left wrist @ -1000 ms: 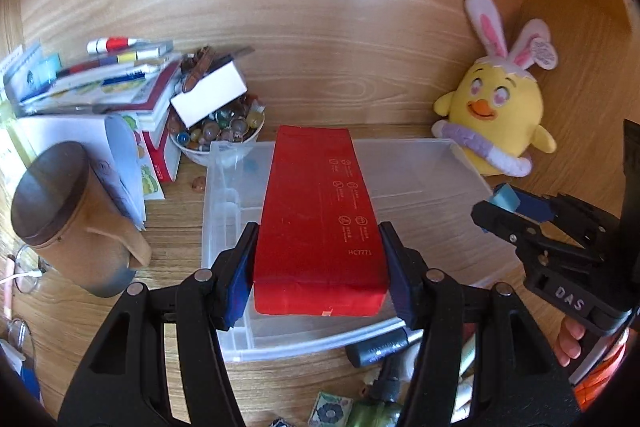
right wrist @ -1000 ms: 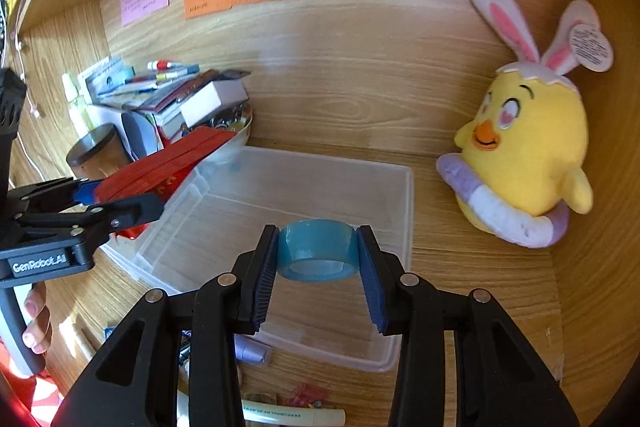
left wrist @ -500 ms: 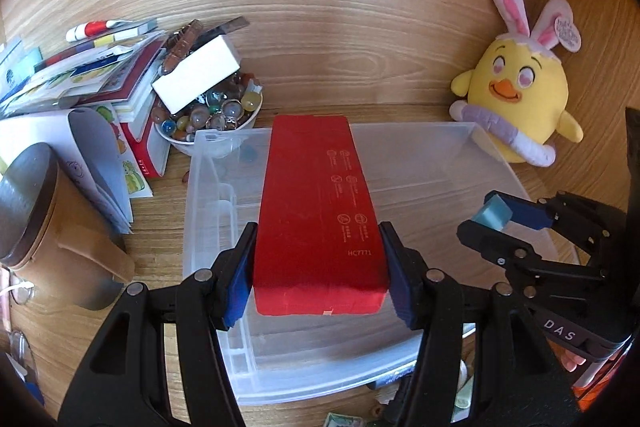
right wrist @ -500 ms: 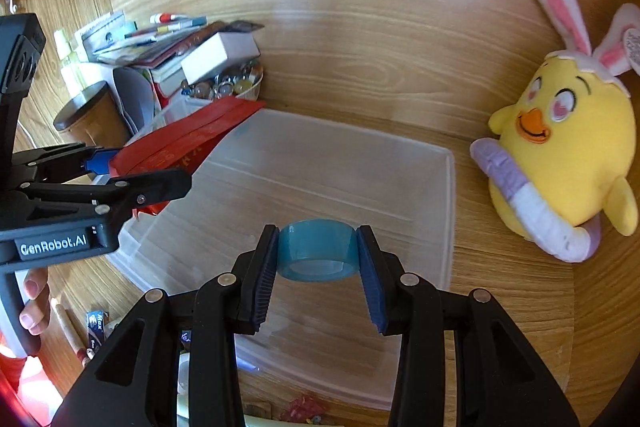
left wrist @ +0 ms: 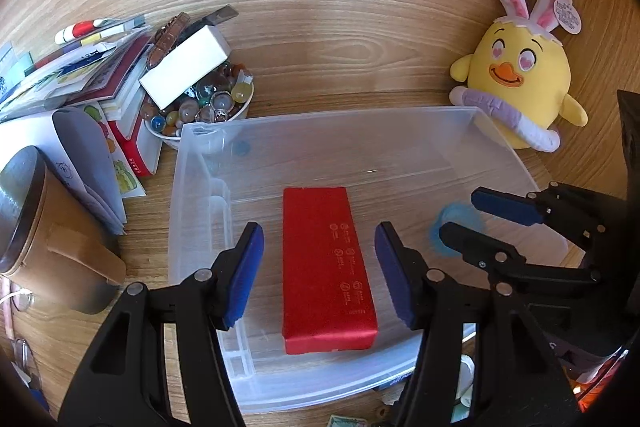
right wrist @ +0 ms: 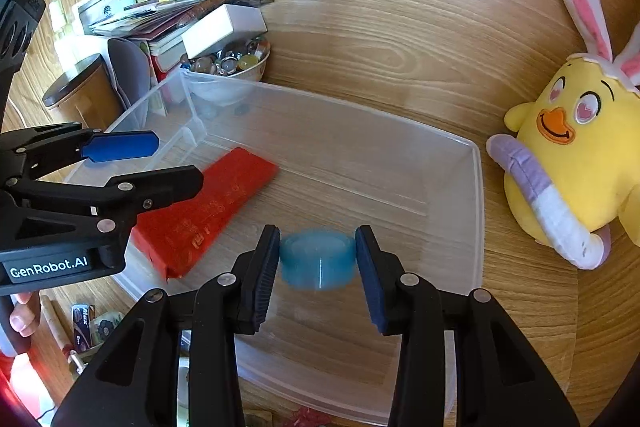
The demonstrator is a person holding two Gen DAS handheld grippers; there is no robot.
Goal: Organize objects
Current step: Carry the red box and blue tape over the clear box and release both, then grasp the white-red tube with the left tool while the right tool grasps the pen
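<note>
- Left gripper (left wrist: 319, 267): its two blue-padded fingers (left wrist: 244, 273) stand wide apart, a clear gap on each side of the one red box (left wrist: 326, 273) below them. They have let go; neither pad touches it.
- The red box lies flat on the floor of the one clear plastic bin (left wrist: 200, 211), nearer the bin's left side.
- Right gripper (right wrist: 317, 267): its fingers (right wrist: 264, 273) stand on either side of the one blue tape roll (right wrist: 318, 259). The roll looks blurred, and small gaps show between it and the pads, so the grasp appears released. The roll is inside the bin, right of the red box and apart from it.
- One yellow plush chick (left wrist: 520, 79) with two pink-lined rabbit ears sits against the wooden wall, just beside the bin's far right corner.
- One bowl of glass marbles (left wrist: 200, 107) stands at the bin's far left corner, with one white block (left wrist: 186, 67) resting on top of it.
- One brown lidded cup (left wrist: 48, 239) stands left of the bin.
</note>
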